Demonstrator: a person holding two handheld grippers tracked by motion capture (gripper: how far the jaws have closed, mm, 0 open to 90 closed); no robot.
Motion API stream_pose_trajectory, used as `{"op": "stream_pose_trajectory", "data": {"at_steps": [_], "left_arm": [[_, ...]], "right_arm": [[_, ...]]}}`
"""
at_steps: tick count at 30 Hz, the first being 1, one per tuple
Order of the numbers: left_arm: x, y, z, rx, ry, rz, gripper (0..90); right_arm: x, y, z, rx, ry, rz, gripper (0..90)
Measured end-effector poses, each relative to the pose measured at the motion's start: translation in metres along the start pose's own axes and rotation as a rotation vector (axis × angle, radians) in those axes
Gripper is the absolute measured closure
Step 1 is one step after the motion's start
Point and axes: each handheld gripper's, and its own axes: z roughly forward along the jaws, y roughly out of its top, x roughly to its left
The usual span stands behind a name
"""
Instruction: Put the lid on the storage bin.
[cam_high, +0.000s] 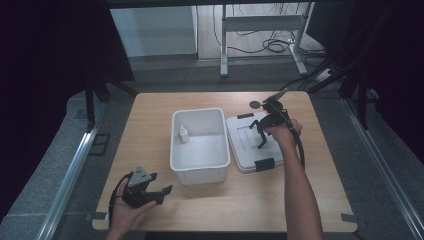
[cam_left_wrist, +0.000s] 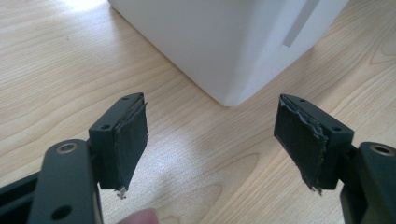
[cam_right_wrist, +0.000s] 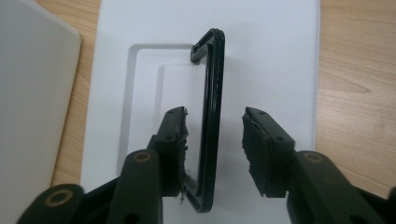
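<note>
A white plastic bin (cam_high: 200, 167) stands mid-table with a small white bottle (cam_high: 184, 134) upright inside at its left wall. The bin's white lid (cam_high: 239, 145) lies flat just right of it. In the right gripper view the lid (cam_right_wrist: 271, 56) has its black handle (cam_right_wrist: 214, 60) raised. My right gripper (cam_right_wrist: 215, 112) is open, its jaws straddling the handle, with the left pad close against it and a gap on the other side. From above, the right gripper (cam_high: 261, 137) points down over the lid. My left gripper (cam_high: 161, 183) is open near the front left. Its jaws (cam_left_wrist: 210, 107) face the bin's corner (cam_left_wrist: 224, 42).
Black latches sit at the lid's near edge (cam_high: 264, 164) and far edge (cam_high: 245, 115). Bare wooden tabletop (cam_high: 250, 200) spreads in front of the bin and along the left side. The bin's wall (cam_right_wrist: 32, 93) lies left of the lid in the right gripper view.
</note>
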Motion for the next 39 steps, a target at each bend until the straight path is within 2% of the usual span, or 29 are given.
{"op": "stream_pose_trajectory", "data": {"at_steps": [4,11,15,23,26,32,35,39], "left_arm": [[0.000,0.000,0.000,-0.001,-0.002,-0.001,26.1],[0.001,-0.001,0.001,0.001,-0.002,-0.004,26.1],[0.001,-0.001,0.001,0.004,-0.003,-0.003,26.1],[0.000,-0.001,0.002,0.006,-0.002,0.000,26.1],[0.001,-0.001,0.002,0.006,-0.002,-0.001,26.1],[0.003,-0.001,0.001,0.003,0.001,-0.006,26.1],[0.002,-0.001,0.001,0.005,0.001,-0.004,26.1],[0.000,-0.001,0.003,0.008,-0.002,0.001,26.1]], "right_arm": [[-0.005,0.005,0.007,0.019,0.032,0.019,68.2],[-0.012,0.007,0.020,0.068,0.062,0.039,72.6],[-0.010,0.007,0.023,0.074,0.077,0.044,81.2],[-0.004,0.007,0.021,0.066,0.098,0.098,84.5],[-0.001,0.007,0.019,0.071,0.091,0.098,84.6],[-0.001,0.005,0.009,0.041,0.085,0.093,84.7],[-0.001,0.004,-0.001,0.028,0.082,0.105,84.7],[0.001,0.003,-0.021,0.007,0.062,0.084,84.7]]}}
